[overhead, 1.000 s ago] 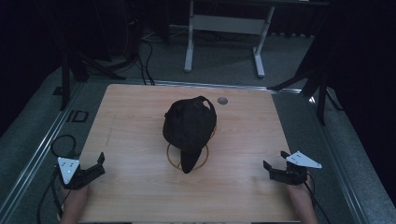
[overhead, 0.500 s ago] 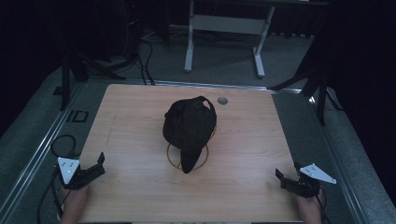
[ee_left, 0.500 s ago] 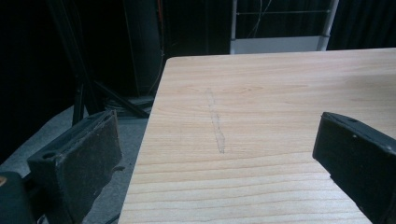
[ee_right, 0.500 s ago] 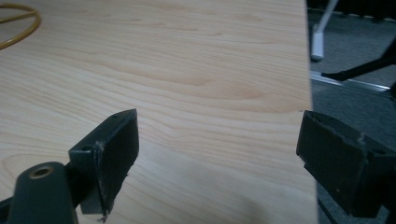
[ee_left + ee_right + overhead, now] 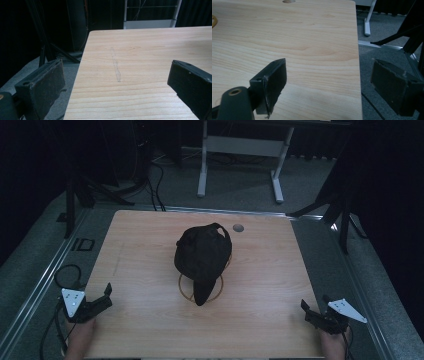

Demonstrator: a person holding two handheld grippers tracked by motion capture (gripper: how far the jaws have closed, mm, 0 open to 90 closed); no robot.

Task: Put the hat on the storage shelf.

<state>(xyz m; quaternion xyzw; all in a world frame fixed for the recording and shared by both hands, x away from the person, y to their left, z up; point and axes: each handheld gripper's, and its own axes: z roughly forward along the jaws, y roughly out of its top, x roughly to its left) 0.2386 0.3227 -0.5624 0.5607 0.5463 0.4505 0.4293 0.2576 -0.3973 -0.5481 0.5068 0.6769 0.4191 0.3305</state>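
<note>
A black cap (image 5: 202,252) rests on a thin yellow ring (image 5: 182,290) in the middle of the wooden table (image 5: 270,270), its brim pointing toward the near edge. My left gripper (image 5: 106,296) sits at the table's near left corner, open and holding nothing. In the left gripper view its jaws (image 5: 117,85) stand wide apart across the table's left edge. My right gripper (image 5: 305,311) is at the near right corner, also open. In the right gripper view its jaws (image 5: 332,85) straddle the table's right edge, and a bit of the ring (image 5: 214,21) shows far left.
A round hole (image 5: 238,227) lies in the tabletop behind the cap. A white-legged frame (image 5: 240,145) stands beyond the table. Black stand legs rise at the left (image 5: 75,195) and right (image 5: 340,210). Cables (image 5: 150,180) trail on the grey floor.
My right gripper has moved back and outward to the table's near right corner. The left gripper and the cap have not moved.
</note>
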